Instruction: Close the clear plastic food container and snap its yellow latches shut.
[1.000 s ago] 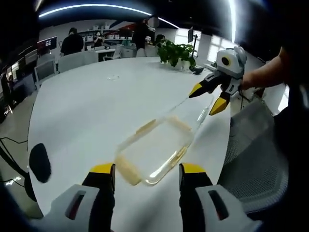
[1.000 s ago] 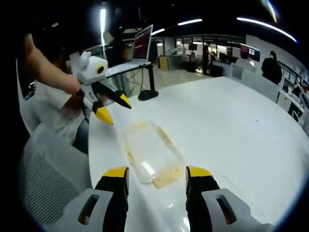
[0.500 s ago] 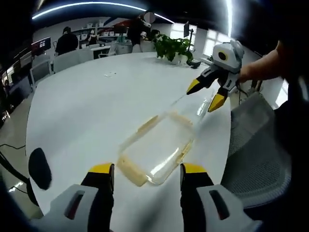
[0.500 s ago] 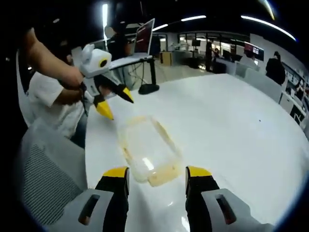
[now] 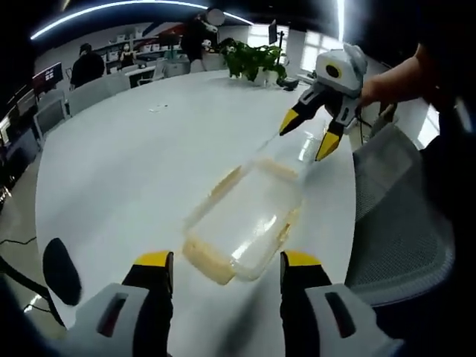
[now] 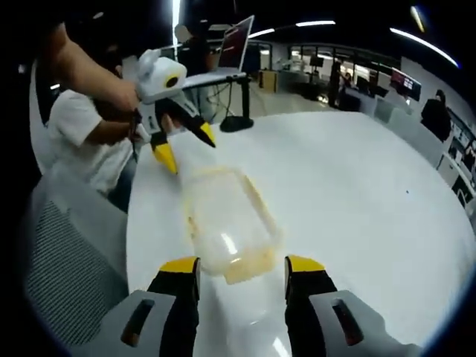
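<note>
A clear plastic food container (image 5: 245, 219) with pale yellow latches lies on the white table (image 5: 126, 163), just ahead of my left gripper (image 5: 224, 269), which is open and holds nothing. One yellow latch (image 5: 207, 264) sits at the end nearest those jaws. My right gripper (image 5: 306, 132) hovers open over the far end, a person's hand behind it. In the right gripper view the container (image 6: 227, 223) lies lengthwise in front of the open right gripper (image 6: 242, 269), with an end latch (image 6: 245, 272) close to the jaws. The left gripper (image 6: 184, 146) hangs open beyond its far end. I cannot tell how the lid sits.
A grey mesh chair (image 5: 398, 223) stands at the table's edge, also seen as the chair (image 6: 67, 275). A potted plant (image 5: 253, 61) and a dark oval thing (image 5: 59, 269) sit on the table. A laptop on a stand (image 6: 234, 56) and several people are farther off.
Both views have shifted a little nearer to the container, which now looks larger. Each gripper stays open and apart from it.
</note>
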### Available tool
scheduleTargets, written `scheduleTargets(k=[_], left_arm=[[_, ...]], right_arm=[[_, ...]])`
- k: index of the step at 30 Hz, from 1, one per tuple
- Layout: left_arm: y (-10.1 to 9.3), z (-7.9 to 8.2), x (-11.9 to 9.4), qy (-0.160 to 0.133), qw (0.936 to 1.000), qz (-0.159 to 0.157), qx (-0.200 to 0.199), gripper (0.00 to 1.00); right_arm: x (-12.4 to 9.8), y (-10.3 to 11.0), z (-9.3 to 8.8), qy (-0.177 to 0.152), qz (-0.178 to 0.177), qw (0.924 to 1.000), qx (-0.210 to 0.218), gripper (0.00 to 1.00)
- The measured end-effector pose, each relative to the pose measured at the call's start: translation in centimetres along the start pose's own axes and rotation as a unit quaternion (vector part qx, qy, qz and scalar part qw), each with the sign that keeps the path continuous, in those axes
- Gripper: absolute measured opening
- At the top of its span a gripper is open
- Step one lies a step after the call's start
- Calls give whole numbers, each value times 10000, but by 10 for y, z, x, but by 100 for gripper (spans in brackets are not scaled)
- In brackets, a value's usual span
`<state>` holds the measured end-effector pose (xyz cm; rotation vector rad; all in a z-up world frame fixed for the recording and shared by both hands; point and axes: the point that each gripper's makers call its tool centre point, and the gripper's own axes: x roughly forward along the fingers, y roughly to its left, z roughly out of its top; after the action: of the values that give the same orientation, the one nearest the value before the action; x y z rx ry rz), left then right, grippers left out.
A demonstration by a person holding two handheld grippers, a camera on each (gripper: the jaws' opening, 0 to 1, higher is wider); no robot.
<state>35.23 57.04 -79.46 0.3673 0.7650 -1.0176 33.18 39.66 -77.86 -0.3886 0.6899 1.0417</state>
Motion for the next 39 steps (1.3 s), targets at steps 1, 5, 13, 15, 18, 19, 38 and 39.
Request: scheduleTargets(k=[1,5,13,15,18,19,38,39], left_arm=[[1,0,0,11,10000,-13,11,58],[3,-4,3,127,9998,-85,122,58],[6,-5,12,231,9994,-212,174,58],[8,-6,13,257,9990,-238,272,58],[10,-10,14,365,9981,-273,418,56],[11,-11,14,388,9979,-287,431,56],[8,-25,22,878,9860,-710,1228,51],[7,-26,22,917,9847,-750,1278,51]], right_arm=[[0,-1,0,17,-5,10000,-34,45],[5,-5,-1,114,9,9999,-82,43],[12,-7,-3,294,115,9992,-246,44],[13,-7,-5,408,150,9985,-322,44],[14,-7,-7,491,188,9977,-426,44],[15,-7,-7,507,225,9976,-425,44],[29,-4,-19,919,468,9920,-735,42],[29,-5,-20,954,477,9914,-764,42]])
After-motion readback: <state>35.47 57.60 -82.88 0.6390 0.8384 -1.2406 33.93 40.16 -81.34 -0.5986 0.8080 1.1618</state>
